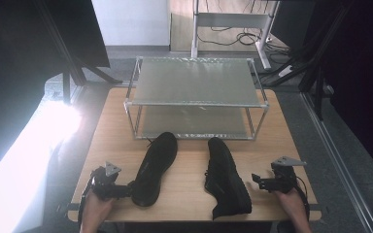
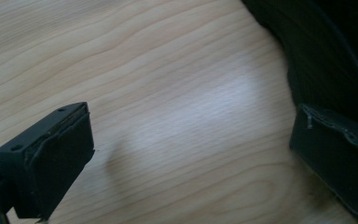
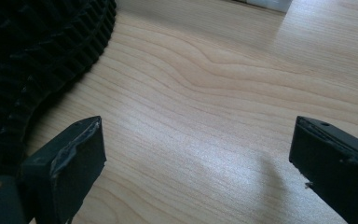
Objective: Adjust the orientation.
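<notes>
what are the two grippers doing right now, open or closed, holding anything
Left gripper: open, holding nothing, one jaw right beside the left black shoe.
Right gripper: open, holding nothing, beside the right black shoe.

- The right gripper is seen low over a pale wooden table, its two black jaws spread wide with bare wood between them.
- A black ridged shoe sole is seen at the upper left, near the left-hand jaw.
</notes>
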The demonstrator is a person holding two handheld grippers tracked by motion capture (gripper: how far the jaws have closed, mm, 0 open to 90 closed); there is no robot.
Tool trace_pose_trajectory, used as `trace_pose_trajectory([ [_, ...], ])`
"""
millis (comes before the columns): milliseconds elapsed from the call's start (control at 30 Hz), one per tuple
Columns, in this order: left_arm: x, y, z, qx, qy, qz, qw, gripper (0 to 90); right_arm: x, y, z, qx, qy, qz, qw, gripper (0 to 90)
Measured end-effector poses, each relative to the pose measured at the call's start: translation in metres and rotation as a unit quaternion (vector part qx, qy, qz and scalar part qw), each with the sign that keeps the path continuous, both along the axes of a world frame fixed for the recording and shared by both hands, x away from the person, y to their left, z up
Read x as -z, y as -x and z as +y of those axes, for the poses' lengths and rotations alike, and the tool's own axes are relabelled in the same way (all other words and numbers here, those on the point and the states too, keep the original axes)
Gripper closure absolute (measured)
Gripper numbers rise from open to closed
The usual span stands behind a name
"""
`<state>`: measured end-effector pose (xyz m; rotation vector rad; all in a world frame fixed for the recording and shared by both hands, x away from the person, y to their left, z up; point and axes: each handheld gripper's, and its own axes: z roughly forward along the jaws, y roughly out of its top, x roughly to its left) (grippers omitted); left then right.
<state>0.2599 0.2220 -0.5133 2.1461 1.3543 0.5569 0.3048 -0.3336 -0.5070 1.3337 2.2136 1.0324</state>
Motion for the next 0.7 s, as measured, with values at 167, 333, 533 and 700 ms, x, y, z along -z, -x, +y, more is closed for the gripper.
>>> trace_pose_trajectory([
  [167, 0.0, 0.0, -0.019, 0.026, -0.002, 0.001, 0.9997, 0.0, 0.0, 0.0, -0.001, 0.0, -0.001, 0.0, 1.0, 3.8],
  [333, 0.0, 0.0, -0.041, 0.05, -0.007, -0.007, 0.9987, 0.0, 0.0, 0.0, 0.0, -0.001, 0.003, 0.001, 1.0, 5.0],
  [533, -0.003, 0.0, -0.053, 0.062, -0.014, -0.024, 0.9977, 0.0, 0.0, 0.0, -0.001, 0.002, 0.003, 0.004, 1.0, 5.7],
  [700, -0.007, 0.0, -0.028, 0.017, 0.036, -0.03, 0.9988, 0.0, -0.001, 0.001, -0.004, 0.006, -0.001, 0.006, 1.0, 6.2],
])
